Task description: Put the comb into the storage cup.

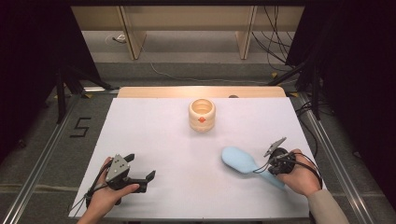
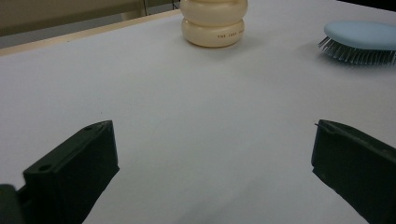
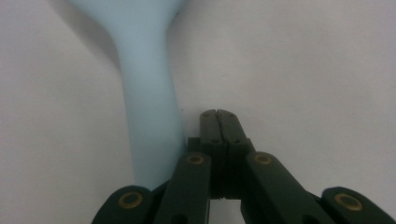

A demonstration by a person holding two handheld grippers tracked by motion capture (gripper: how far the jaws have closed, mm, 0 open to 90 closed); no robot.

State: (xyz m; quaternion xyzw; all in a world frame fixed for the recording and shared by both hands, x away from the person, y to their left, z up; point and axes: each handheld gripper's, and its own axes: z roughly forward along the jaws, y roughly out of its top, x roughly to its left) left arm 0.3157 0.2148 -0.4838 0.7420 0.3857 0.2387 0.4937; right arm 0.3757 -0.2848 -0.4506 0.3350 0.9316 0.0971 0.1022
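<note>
A light blue hairbrush (image 1: 238,159) lies bristles down on the white table (image 1: 163,154) at the right, its handle running toward the person's right hand. My right gripper (image 1: 280,164) hangs over that handle. In the right gripper view its jaws (image 3: 218,112) are pressed together with nothing between them, just right of the hairbrush handle (image 3: 147,93). My left gripper (image 1: 140,166) rests at the front left, open wide and empty (image 2: 214,126). A cream ribbed cup (image 1: 202,114) stands upright at the back centre, also seen as the cup (image 2: 214,23) beside the brush (image 2: 362,35).
A wooden strip (image 1: 201,91) borders the table's far edge. Dark stands and cables sit on the floor to either side. White surface stretches between the cup and both hands.
</note>
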